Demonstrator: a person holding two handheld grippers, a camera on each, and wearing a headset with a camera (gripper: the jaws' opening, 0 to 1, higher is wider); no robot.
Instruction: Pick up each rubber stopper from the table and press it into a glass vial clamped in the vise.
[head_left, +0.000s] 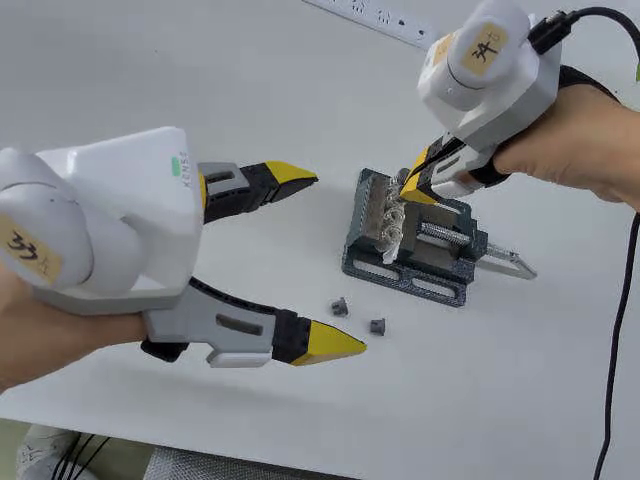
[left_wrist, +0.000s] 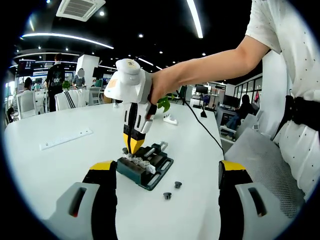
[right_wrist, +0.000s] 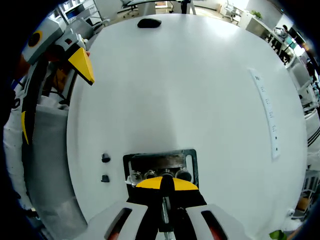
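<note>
Your right gripper (head_left: 413, 188) points tips-down at the vise (head_left: 440, 272), its jaws closed together right over the row of glass vials (right_wrist: 150, 174) clamped there; you cannot tell whether anything is pinched between them. Two rubber stoppers (head_left: 340, 307) lie loose on the table (head_left: 250, 80) just beside the vise, close to each other, on the side facing your left gripper (head_left: 322, 260). That gripper hovers near the vise with its jaws spread wide, holding nothing.

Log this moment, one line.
left tongs open | right tongs shut over glass vials in dark metal vise | two grey rubber stoppers on table
</note>
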